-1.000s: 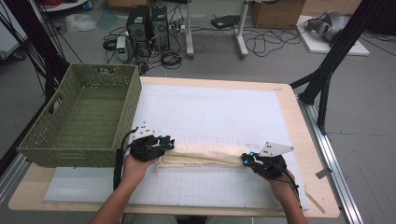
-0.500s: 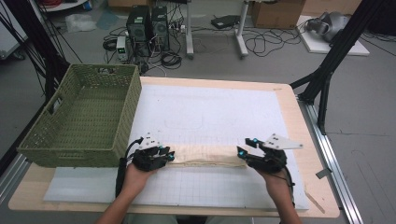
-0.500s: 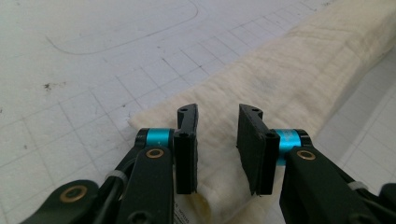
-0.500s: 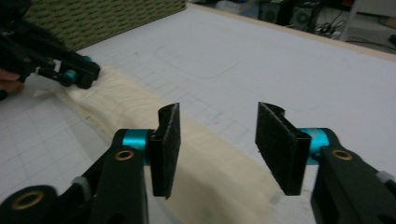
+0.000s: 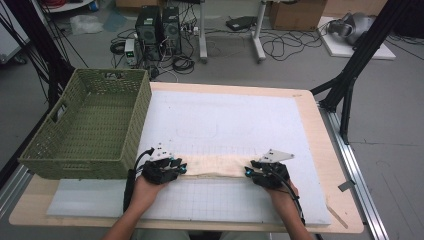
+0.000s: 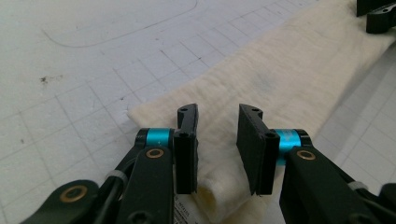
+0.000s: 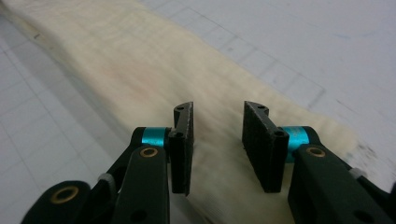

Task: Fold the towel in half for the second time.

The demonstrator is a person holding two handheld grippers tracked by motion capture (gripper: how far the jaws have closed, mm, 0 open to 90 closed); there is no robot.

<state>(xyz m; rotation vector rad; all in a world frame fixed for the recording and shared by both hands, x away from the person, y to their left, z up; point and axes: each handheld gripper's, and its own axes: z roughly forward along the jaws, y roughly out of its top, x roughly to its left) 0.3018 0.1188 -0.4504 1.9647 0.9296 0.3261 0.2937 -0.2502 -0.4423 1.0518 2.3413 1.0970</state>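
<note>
A cream cloth (image 5: pixel 215 166), folded into a long narrow strip, lies flat on the white gridded mat (image 5: pixel 225 120). My left gripper (image 5: pixel 179 168) is at the strip's left end. In the left gripper view its jaws (image 6: pixel 217 112) stand apart, with the cloth's (image 6: pixel 280 70) folded end bulging between them. My right gripper (image 5: pixel 248 172) sits at the strip's right end. Its jaws (image 7: pixel 217 106) have just been closing but still stand apart over the cloth (image 7: pixel 116 60), and the pads do not press on it.
A green woven basket (image 5: pixel 142 117) stands on the left of the table, close beside my left hand. The mat covers most of the wooden tabletop (image 5: pixel 322 145). Computers, cables and stand legs are on the floor beyond the far edge.
The right gripper has slid left along the cloth. The strip, slanted and rumpled a second ago, now lies straight and shorter between the grippers. The left gripper sits slightly nearer the table's front edge.
</note>
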